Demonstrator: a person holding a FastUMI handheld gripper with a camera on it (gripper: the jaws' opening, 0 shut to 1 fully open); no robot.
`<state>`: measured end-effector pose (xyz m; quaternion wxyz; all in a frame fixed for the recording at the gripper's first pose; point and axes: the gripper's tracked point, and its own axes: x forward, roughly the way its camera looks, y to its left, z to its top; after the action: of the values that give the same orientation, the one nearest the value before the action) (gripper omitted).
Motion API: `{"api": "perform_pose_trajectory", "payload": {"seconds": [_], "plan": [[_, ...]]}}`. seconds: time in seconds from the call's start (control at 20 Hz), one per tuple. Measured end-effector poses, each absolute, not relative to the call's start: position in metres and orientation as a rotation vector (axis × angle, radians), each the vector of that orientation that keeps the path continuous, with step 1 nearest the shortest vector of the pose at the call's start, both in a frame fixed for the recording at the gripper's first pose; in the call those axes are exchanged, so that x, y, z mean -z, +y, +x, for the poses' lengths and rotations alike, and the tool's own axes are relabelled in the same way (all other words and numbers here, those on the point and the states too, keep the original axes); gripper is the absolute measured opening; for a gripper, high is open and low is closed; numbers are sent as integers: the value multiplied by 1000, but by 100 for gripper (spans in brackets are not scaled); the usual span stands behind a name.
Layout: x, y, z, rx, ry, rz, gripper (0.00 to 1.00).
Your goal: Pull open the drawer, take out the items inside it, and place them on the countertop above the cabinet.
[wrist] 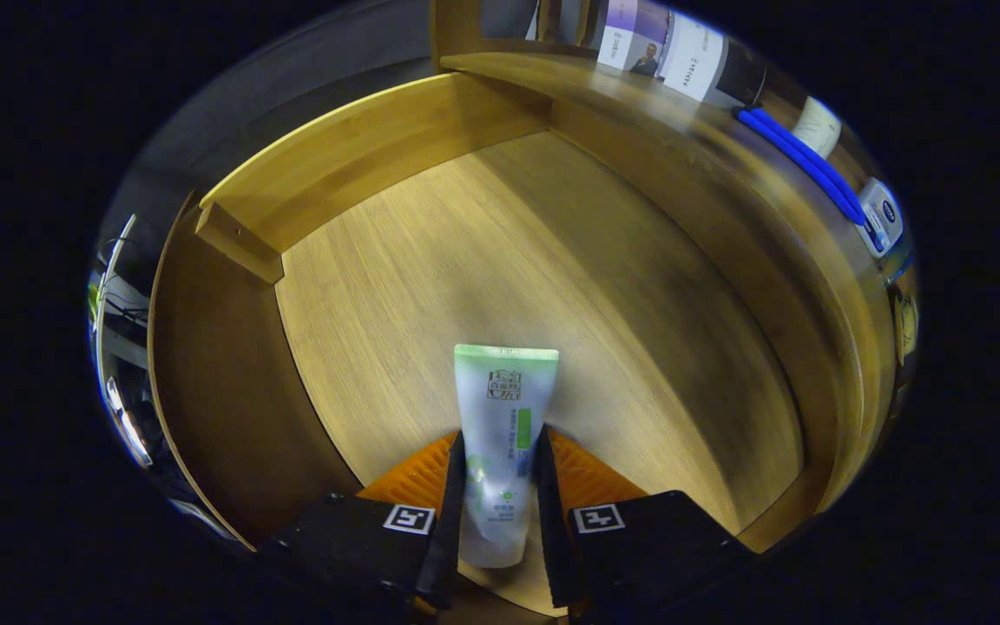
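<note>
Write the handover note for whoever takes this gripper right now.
Gripper: fingers shut on the tube, one on each side, crimped end pointing ahead.
Drawer: pulled open; tube held over its bare wooden floor.
Countertop: beyond the drawer, already carrying a blue item and a small tin.
Done: drawer open, tube grasped.
Left: carry the tube up, set it on the countertop.

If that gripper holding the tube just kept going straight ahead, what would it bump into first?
Probably the wooden drawer floor: the gripper, shut on the tube, points down at it. Depth is unclear.
</note>
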<state>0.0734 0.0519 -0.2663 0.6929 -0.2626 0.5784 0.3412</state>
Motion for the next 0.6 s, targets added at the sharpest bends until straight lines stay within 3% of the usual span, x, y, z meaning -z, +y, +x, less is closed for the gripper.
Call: {"api": "perform_pose_trajectory", "payload": {"seconds": [0.6], "plan": [[215, 62, 102, -711, 1052, -608, 43]]}}
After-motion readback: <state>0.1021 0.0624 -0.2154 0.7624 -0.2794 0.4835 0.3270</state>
